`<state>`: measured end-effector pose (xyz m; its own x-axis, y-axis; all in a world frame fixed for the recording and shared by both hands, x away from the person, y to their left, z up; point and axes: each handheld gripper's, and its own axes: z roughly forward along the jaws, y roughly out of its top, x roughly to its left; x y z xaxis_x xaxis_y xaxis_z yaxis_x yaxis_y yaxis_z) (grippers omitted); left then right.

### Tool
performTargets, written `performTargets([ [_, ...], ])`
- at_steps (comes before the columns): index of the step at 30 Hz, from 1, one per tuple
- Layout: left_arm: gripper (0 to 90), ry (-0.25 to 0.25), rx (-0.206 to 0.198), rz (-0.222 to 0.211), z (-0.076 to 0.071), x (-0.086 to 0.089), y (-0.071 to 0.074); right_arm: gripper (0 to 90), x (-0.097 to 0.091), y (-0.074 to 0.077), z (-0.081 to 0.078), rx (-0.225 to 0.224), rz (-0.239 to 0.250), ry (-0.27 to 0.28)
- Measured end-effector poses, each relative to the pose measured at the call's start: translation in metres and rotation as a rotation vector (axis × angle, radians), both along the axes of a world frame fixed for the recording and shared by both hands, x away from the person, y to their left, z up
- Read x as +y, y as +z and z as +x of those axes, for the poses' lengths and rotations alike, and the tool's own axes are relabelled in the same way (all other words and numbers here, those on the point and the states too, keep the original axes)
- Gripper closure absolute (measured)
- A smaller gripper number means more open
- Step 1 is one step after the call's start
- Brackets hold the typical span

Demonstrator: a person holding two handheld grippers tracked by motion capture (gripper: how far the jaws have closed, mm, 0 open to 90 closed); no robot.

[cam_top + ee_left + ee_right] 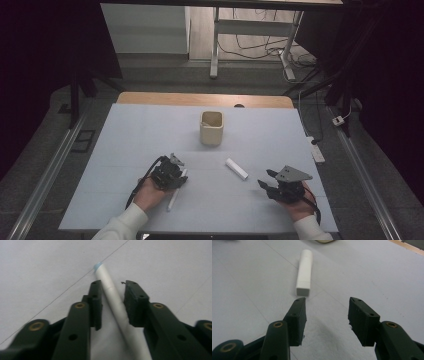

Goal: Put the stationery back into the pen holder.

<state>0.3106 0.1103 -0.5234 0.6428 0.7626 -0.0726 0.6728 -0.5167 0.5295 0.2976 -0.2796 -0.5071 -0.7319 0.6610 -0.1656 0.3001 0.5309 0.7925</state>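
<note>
White pen is lying flat on the pale blue mat, lower left of centre in the high view, right under the left gripper. Looks like a thin, light, rigid plastic stick with a smooth round barrel, so probably slippery and likely to roll or pivot if pinched off-centre. Best hold is probably mid-barrel, across the width, not at the tip.

Long axis: in the high view it is running from lower left up to the upper right, steep diagonal, near end sticking out below the gripper toward the bottom edge. In the left gripper view it is running from bottom centre-right up to the upper centre, pale blue tip pointing away from the camera.

Left gripper's jaws are straddling the barrel about halfway along. The right pad looks to be touching it, while a sliver of gap is showing on the left side, so can't confirm a firm pinch yet; not counting it as gripped.

Second item, a short white tube with a squared end, is lying right of centre, axis upper left to lower right in the high view, well apart from the pen. Right gripper is sitting near it with jaws apart and nothing between them, squared end facing it.

Cream cup is standing upright beyond both, upper centre.
</note>
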Motion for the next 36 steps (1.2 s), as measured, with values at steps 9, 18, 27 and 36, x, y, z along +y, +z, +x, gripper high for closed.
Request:
performTargets([
  [9, 77.6, -0.018, -0.016, 0.015, -0.001, 0.0, 0.0, 48.0, 0.0, -0.001, 0.0, -0.003, -0.011, 0.0],
  [18, 77.7, -0.064, -0.04, 0.003, -0.001, 0.004, 0.004, 47.9, 0.0, -0.001, 0.001, -0.006, -0.02, -0.001],
  [27, 77.7, -0.07, -0.093, -0.091, -0.003, 0.017, 0.018, 47.9, 0.0, -0.002, 0.001, -0.011, -0.032, -0.006],
  [36, 77.7, -0.056, -0.14, -0.162, -0.005, 0.03, 0.032, 47.9, -0.001, -0.002, 0.001, -0.012, -0.039, -0.003],
])
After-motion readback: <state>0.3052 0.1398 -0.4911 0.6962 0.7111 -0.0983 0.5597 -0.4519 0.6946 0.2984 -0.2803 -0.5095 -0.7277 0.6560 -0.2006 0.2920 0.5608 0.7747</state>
